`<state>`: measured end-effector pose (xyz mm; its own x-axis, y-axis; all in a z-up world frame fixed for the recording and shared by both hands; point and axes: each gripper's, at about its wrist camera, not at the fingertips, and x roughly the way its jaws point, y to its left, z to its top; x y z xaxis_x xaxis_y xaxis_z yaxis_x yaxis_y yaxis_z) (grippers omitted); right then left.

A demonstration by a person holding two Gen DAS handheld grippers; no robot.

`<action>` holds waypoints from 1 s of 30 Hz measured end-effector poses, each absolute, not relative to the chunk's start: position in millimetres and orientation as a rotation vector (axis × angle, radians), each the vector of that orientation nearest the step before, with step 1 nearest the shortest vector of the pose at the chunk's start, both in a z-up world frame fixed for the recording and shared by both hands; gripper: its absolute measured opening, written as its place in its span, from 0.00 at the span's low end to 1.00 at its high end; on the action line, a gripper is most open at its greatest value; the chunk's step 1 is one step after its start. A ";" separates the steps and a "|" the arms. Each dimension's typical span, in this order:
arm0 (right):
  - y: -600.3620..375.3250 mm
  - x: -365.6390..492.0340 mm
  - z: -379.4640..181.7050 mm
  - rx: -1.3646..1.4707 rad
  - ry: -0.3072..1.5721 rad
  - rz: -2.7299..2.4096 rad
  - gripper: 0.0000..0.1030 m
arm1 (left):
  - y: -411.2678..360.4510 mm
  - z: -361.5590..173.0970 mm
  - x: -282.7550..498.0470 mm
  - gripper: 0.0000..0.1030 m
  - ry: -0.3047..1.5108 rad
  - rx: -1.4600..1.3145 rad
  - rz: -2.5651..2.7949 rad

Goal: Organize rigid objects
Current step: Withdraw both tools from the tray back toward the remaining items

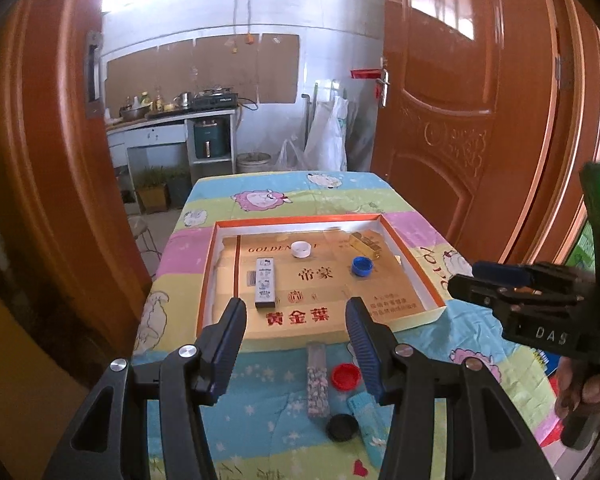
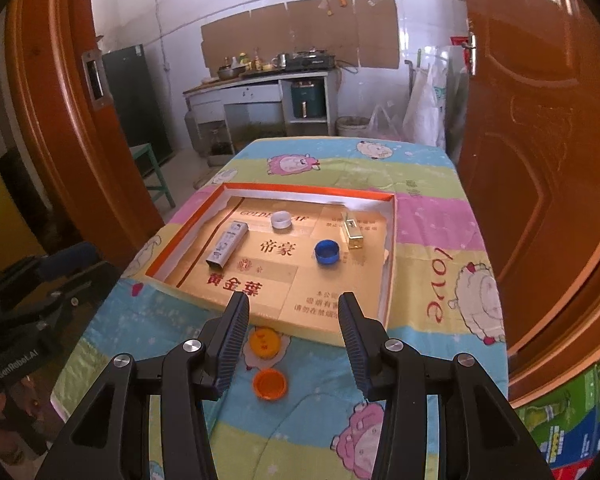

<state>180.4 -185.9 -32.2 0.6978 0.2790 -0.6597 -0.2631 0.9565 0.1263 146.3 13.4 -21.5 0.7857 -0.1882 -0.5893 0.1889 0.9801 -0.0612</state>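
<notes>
Shallow orange-rimmed box lid [image 1: 404, 236] sits mid-frame on the sheep-print cloth [image 1: 260, 396], holding a white cap [image 1: 301, 249], blue cap [image 1: 362, 266], gold bar [image 1: 366, 244] and slim carton [image 1: 265, 282]. Below it lie a red cap [image 1: 345, 376] and black cap [image 1: 342, 427]. Left gripper [image 1: 296, 312] and right gripper [image 2: 294, 306]: jaws apart, empty.

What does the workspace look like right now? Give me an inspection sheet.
Surface: table under a cartoon sheep cloth.
Job's things: shallow orange-rimmed box tray holds a white cap, blue cap, gold block and slim printed box. Outside it, nearer the grippers: red cap, black cap, clear tube of pellets, yellow cap, orange cap.
Clutter: teal packet.
Grippers: left gripper and right gripper both open and empty.
Cables: nothing seen on the table.
Surroundings: orange doors, kitchen counter.
</notes>
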 end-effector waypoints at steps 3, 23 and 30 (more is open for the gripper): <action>-186.4 166.0 -33.0 0.030 0.724 0.285 0.46 | 18.0 -22.9 138.0 0.50 0.636 -0.045 -0.208; -179.7 91.5 -64.8 0.150 0.739 0.240 0.46 | 13.7 -45.9 82.8 0.50 0.648 -0.051 -0.174; -166.6 94.9 -95.9 0.137 0.809 0.244 0.46 | 25.0 -60.4 84.2 0.50 0.678 -0.076 -0.159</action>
